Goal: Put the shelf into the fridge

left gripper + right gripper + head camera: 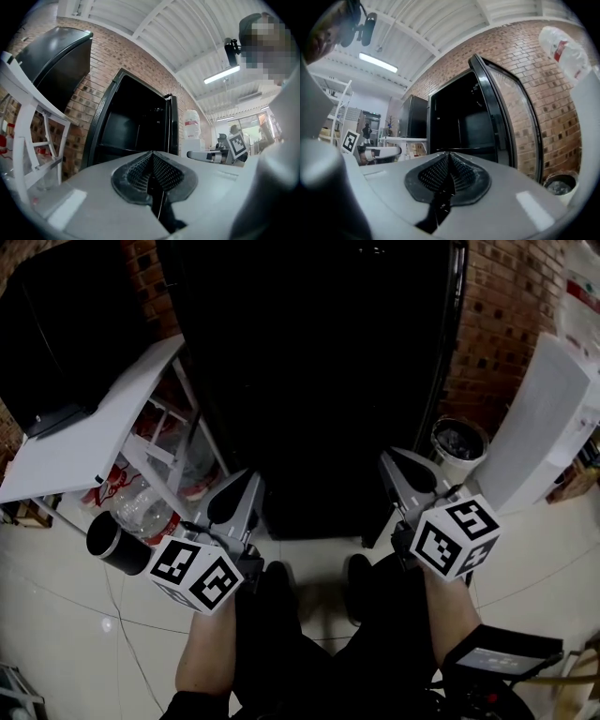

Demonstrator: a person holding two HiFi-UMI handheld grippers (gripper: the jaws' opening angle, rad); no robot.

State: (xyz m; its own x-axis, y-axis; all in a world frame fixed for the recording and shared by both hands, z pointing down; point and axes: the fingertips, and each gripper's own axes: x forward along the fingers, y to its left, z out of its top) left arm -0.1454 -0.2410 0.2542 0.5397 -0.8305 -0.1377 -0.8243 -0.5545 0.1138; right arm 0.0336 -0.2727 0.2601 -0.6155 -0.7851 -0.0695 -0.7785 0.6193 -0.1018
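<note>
Head view: tall black fridge [319, 381] in centre, door [439, 381] swung open on its right side, interior too dark to read here. Left gripper [242, 486] and right gripper [394, 463] are both in front of the fridge, pointing at it, well apart from each other, neither touching it. Both carry nothing. Left of the fridge is a white tilted board on a white frame rack [94, 427]. Under it lie a clear plastic bottle [141, 507] and some red items, unclear what. Just right of the fridge is a pale round bin [458, 442] with dark contents that can't be made out. Further right of the fridge stands a white water dispenser [539, 427].

Left gripper view: left gripper [152, 161] has its mesh pads pressed together, nothing between them. The fridge [136, 122] is ahead with its door open. A dark horizontal shelf [123, 149] crosses low inside the fridge, with nothing visible on it. The rack [28, 122] is left of the fridge, the dispenser's bottle with red label [192, 133] right of it.

Right gripper view: right gripper [449, 161] also has its pads together and is empty. The fridge [459, 122] is ahead, the same shelf [464, 149] is inside it, and the rest of the interior is dark. The bin [560, 184] is right of the fridge.
</note>
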